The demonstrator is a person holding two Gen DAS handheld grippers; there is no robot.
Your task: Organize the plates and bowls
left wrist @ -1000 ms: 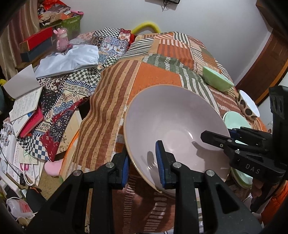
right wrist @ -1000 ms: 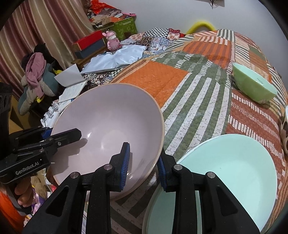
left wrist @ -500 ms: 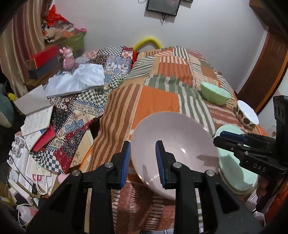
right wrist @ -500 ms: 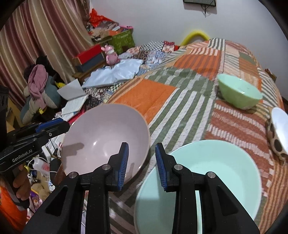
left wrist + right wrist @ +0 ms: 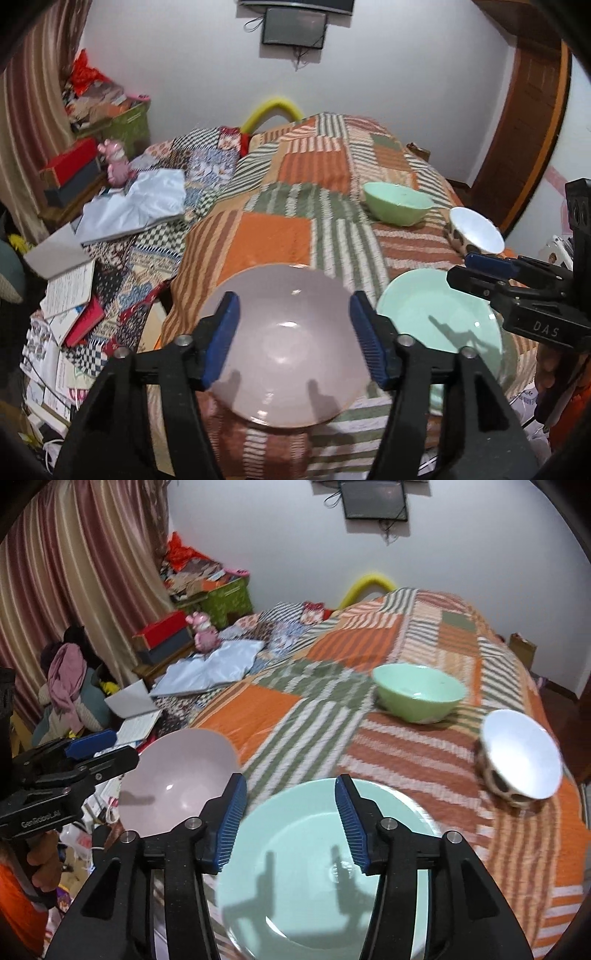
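Observation:
A pale pink plate (image 5: 291, 347) lies on the patchwork bedspread (image 5: 280, 236) near its front edge, also in the right wrist view (image 5: 177, 779). A mint green plate (image 5: 439, 321) lies to its right, also in the right wrist view (image 5: 317, 867). My left gripper (image 5: 295, 332) is open and empty above the pink plate. My right gripper (image 5: 291, 819) is open and empty above the mint plate. A light green bowl (image 5: 417, 692) and a tilted white bowl with brown spots (image 5: 521, 757) sit farther back.
Left of the bed lie books and papers (image 5: 70, 291), a white plastic bag (image 5: 136, 206), a pink toy (image 5: 116, 160) and boxes (image 5: 70, 166). A striped curtain (image 5: 74, 572) hangs at the left. A wooden door (image 5: 524, 122) is at the right.
Both grippers have let go of the pink plate's rim, opened wide and pulled back and up. The pink plate now rests on the bedspread.

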